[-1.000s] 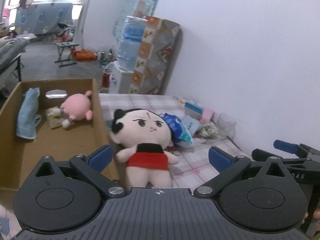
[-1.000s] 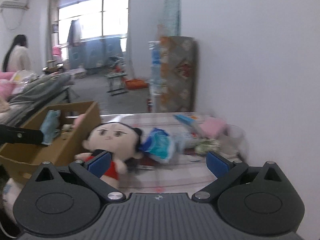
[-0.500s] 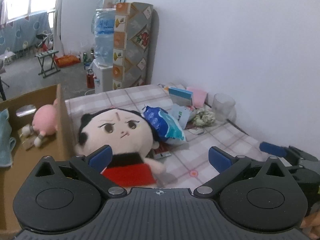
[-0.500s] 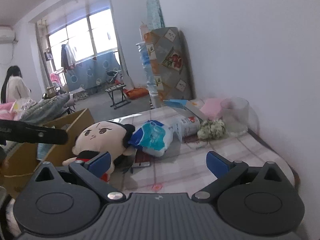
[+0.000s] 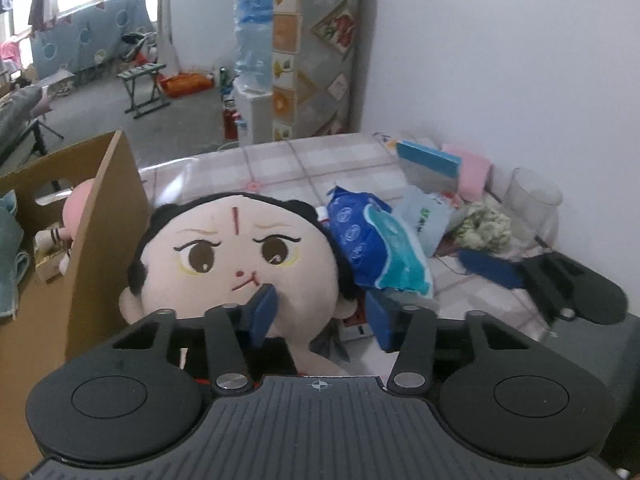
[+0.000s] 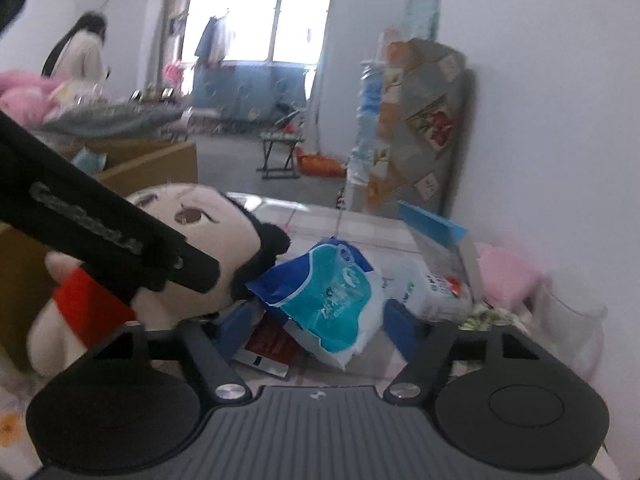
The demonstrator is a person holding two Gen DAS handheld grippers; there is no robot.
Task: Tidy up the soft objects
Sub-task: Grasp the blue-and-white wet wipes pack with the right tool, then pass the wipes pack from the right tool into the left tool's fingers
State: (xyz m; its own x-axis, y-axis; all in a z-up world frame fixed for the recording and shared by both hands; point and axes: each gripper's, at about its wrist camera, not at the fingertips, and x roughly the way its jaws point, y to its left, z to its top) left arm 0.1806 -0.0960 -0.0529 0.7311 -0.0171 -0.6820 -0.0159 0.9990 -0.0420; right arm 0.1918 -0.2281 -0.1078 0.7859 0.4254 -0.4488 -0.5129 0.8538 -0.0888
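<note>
Left gripper (image 5: 320,314) closes part-way around the plush doll (image 5: 236,256), its blue left pad (image 5: 262,306) pressed into the doll's chin while the right pad sits beside the cheek; whether the grip is firm cannot be told. Lying on the checked tablecloth (image 5: 320,164), the doll has its black-haired head just beside the wall of a cardboard box (image 5: 104,216) and touching a blue-and-teal tissue pack (image 5: 380,248). Inside the box sit a pink plush toy (image 5: 78,204) and a light blue cloth (image 5: 10,256). Right gripper (image 6: 316,326) reaches in from the right, fingers spread either side of the tissue pack's (image 6: 328,300) lower end without clearly touching it. From the right wrist view the left gripper's black arm crosses in front of the doll's (image 6: 192,240) face and red dress. Behind the pack lie a white packet (image 6: 432,288), a blue-edged box (image 6: 432,220), a pink cloth (image 6: 504,272) and a clear plastic cup (image 5: 534,200) near the white wall
</note>
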